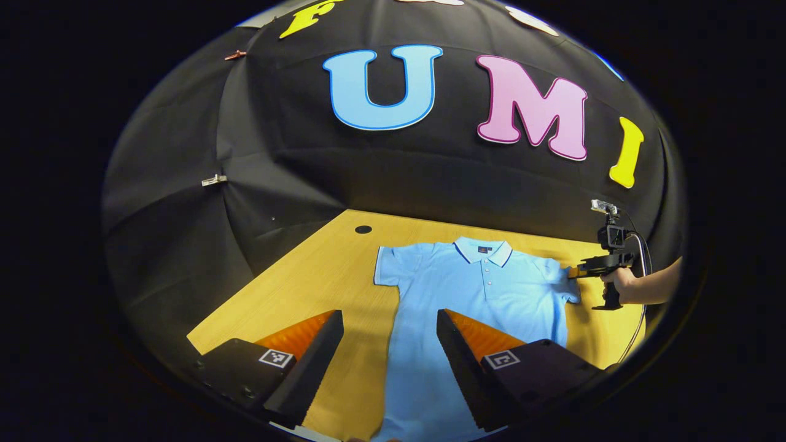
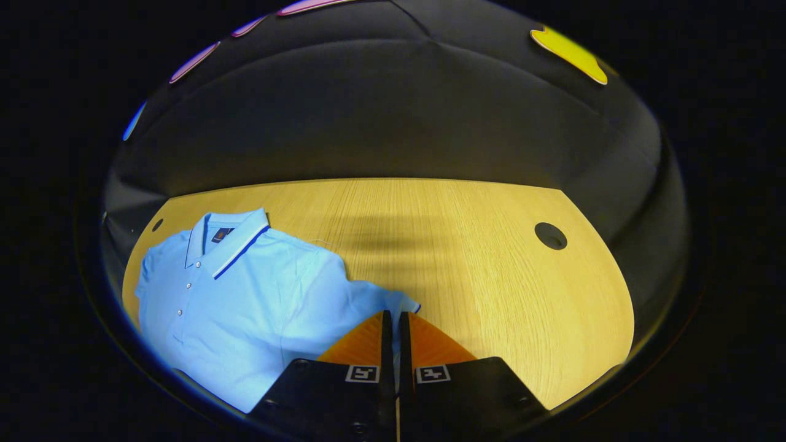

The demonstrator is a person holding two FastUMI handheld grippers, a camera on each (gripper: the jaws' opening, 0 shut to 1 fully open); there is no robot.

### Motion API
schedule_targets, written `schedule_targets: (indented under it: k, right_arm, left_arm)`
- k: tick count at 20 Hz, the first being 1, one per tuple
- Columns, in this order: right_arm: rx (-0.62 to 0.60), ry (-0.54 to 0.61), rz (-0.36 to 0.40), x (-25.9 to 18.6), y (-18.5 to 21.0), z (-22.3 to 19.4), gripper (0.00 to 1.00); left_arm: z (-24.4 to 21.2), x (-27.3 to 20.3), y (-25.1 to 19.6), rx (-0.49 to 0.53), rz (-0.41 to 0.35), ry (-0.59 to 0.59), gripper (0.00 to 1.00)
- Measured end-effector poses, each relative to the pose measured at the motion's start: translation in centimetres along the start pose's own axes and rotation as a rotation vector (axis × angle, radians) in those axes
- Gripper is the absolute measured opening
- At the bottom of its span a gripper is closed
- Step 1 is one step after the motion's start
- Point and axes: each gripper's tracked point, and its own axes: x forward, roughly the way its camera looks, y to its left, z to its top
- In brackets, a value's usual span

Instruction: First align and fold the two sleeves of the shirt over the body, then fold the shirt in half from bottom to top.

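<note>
A light blue polo shirt point(image 1: 466, 288) lies flat on the wooden table point(image 1: 331, 276), collar toward the back wall, both short sleeves spread out. My left gripper point(image 1: 390, 322) hovers open above the shirt's lower left part, with nothing between its fingers. In the left gripper view the right gripper point(image 1: 577, 272), held by a hand point(image 1: 620, 283), sits at the tip of the shirt's right sleeve. In the right gripper view the shirt point(image 2: 245, 294) lies to the left and my right gripper point(image 2: 395, 316) is shut on the sleeve's edge point(image 2: 399, 302), a thin strip of cloth between its fingers.
A round cable hole point(image 1: 363, 229) sits in the table near the back left corner, and another hole point(image 2: 550, 236) shows in the right gripper view. The black cloth wall point(image 1: 430, 178) rises close behind the table. Bare wood point(image 2: 479, 258) stretches beyond the sleeve.
</note>
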Motion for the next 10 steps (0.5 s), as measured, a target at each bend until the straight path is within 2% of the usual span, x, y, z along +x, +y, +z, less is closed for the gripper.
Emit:
schedule_targets:
  k: [5, 10]
  right_arm:
    - [-0.065, -0.069, 0.012, -2.5, 1.8, 3.5, 0.07]
    - [-0.168, -0.127, 0.061, -4.4, 7.0, 6.1, 0.07]
  left_arm:
    - [-0.3, -0.4, 0.2, -0.012, 0.001, -0.008, 0.97]
    - [-0.3, -1.2, 1.1, -0.024, 0.007, -0.022, 0.97]
